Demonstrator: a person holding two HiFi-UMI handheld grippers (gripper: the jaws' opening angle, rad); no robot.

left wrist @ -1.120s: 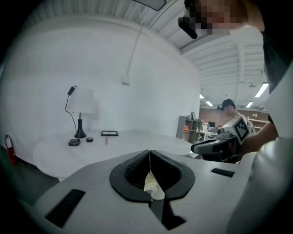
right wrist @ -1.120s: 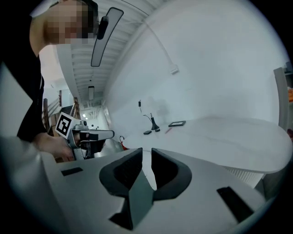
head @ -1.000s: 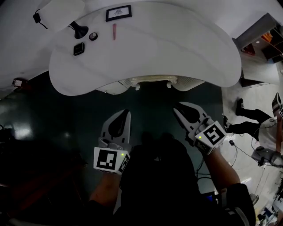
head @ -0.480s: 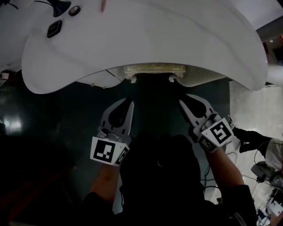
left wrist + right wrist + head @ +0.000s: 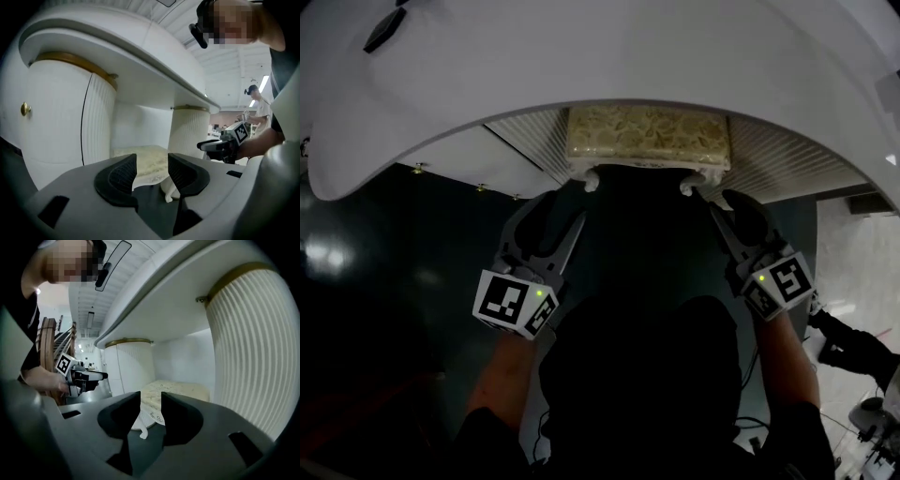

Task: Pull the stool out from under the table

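Observation:
The stool [image 5: 649,136] has a cream patterned cushion and white carved legs, and it stands tucked under the white table [image 5: 581,66]. My left gripper [image 5: 558,208] is low, just short of the stool's front left leg. My right gripper [image 5: 728,202] is by the front right leg. Both point nearly level at the stool. In the left gripper view the jaws of the left gripper [image 5: 151,161] have just been opening; the stool [image 5: 145,157] shows through the gap, with nothing between the pads. The right gripper [image 5: 151,401] has also just been opening, less wide, with the stool [image 5: 180,391] ahead and nothing gripped.
White fluted pedestals [image 5: 98,122] [image 5: 253,348] flank the stool's bay under the table. The left pedestal's door has a brass knob [image 5: 25,109]. Around it is dark glossy floor [image 5: 412,244]. A black device [image 5: 382,28] lies on the tabletop. Someone's legs [image 5: 853,347] are at the right.
Both grippers have dropped and moved in toward the stool. The view has sunk too, so the cushion under the table now shows. Both pairs of jaws went from shut to parted.

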